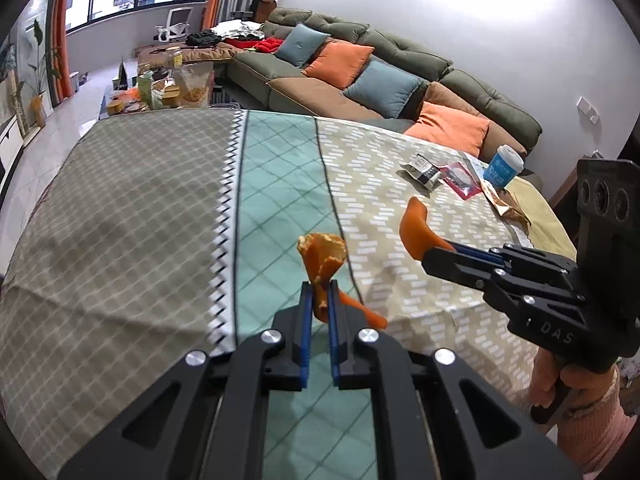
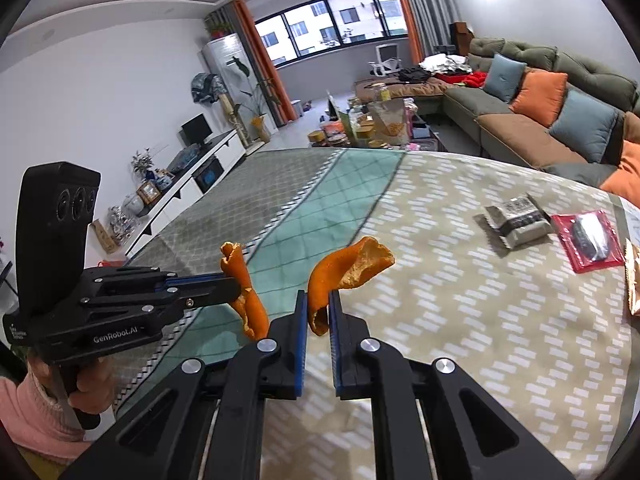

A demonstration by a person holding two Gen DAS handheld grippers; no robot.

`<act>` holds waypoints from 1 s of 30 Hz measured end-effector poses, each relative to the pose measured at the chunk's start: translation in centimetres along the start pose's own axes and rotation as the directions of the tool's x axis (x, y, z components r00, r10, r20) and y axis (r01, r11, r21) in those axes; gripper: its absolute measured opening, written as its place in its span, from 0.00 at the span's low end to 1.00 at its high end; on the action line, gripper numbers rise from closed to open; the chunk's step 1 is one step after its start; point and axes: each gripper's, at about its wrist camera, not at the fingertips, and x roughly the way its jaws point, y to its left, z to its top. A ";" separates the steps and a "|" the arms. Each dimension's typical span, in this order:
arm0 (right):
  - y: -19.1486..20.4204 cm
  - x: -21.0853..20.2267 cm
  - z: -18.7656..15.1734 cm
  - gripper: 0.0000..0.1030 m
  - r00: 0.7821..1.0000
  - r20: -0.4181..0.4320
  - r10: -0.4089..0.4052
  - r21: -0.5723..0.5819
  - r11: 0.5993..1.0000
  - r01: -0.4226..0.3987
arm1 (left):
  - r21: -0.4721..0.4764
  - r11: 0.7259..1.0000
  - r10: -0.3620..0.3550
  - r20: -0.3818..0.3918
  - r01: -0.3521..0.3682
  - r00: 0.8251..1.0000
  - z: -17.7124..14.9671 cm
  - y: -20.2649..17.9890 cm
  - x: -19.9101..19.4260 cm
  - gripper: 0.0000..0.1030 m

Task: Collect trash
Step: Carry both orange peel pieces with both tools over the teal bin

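Note:
Each gripper holds a piece of orange peel above the patterned tablecloth [image 1: 140, 208]. My left gripper [image 1: 319, 294] is shut on a curled peel [image 1: 324, 258] that sticks up between its blue pads; from the right wrist this same left gripper [image 2: 236, 286] and its peel [image 2: 250, 300] appear at the left. My right gripper [image 2: 319, 304] is shut on a wider peel [image 2: 352, 266]. In the left wrist view the right gripper [image 1: 430, 254] enters from the right, its peel [image 1: 416, 228] curving upward.
Further trash lies at the table's far right: a grey wrapper [image 2: 516, 220], a red packet [image 2: 588, 240], a brown wrapper [image 1: 506, 204] and a blue paper cup [image 1: 504, 166]. A sofa with cushions [image 1: 360, 64] stands behind. A low table with jars and bags [image 2: 372, 124] is beyond.

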 end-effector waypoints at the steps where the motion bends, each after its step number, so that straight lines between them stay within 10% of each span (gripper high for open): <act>1: 0.4 0.0 0.0 0.10 1.000 -0.001 0.008 -0.007 1.000 -0.008 | -0.003 1.000 0.004 0.004 -0.004 1.000 -0.2 0.2 -0.3 0.08; 30: 9.0 3.2 -0.9 0.10 0.981 -0.059 0.184 -0.119 0.975 -0.190 | -0.124 0.987 0.111 0.060 -0.103 0.992 -4.7 7.2 -8.0 0.08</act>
